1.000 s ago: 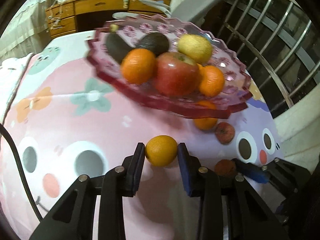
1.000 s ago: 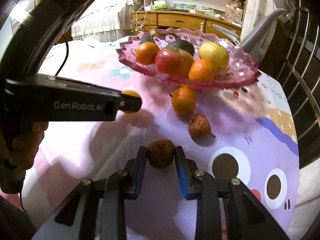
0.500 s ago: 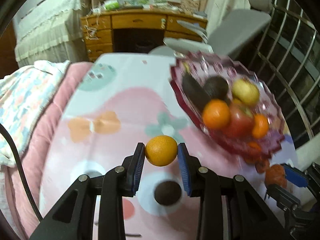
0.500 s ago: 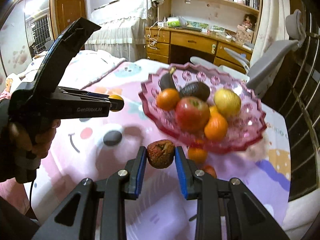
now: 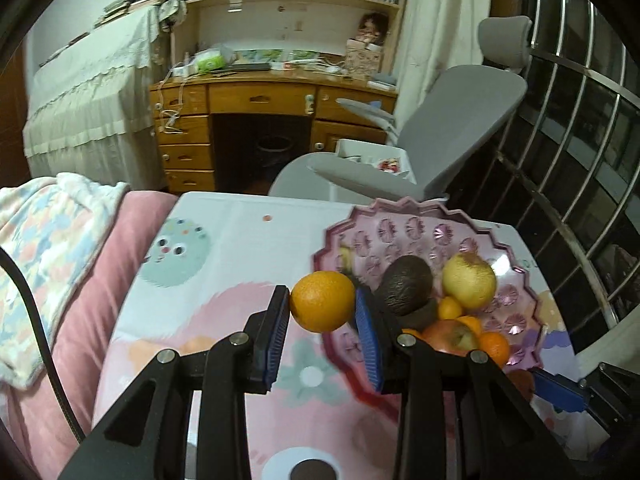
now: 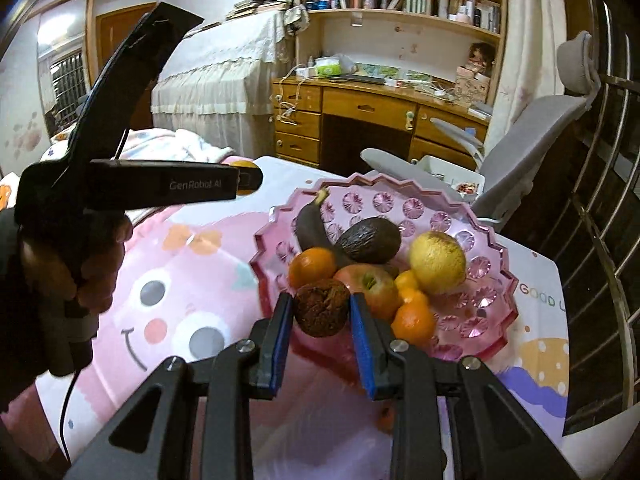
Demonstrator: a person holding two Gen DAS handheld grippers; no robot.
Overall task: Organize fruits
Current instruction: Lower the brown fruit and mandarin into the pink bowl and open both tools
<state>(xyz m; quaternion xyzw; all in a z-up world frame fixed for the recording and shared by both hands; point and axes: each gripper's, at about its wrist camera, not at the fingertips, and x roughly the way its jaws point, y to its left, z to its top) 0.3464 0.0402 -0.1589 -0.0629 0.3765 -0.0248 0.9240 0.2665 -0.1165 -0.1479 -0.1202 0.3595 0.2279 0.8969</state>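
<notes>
"GenRobot.AI" was read in white on the black side of the left gripper; "GOOD" was read on the printed sheet at the right of the pink dish, its remaining letters cut off by the dark railing. The left gripper was seen clenched on an orange, held in the air over the sheet at the dish's left rim. The right gripper was seen clenched on a brown wrinkled fruit, held over the near-left rim of the dish. The sheet to the left of the dish was seen free up to the pink cushion along its left edge; the railing was seen close on the right side. In the dish were noted a dark banana, an avocado, a yellow fruit, a red apple and several small oranges. A hand was seen gripping the left tool's handle
</notes>
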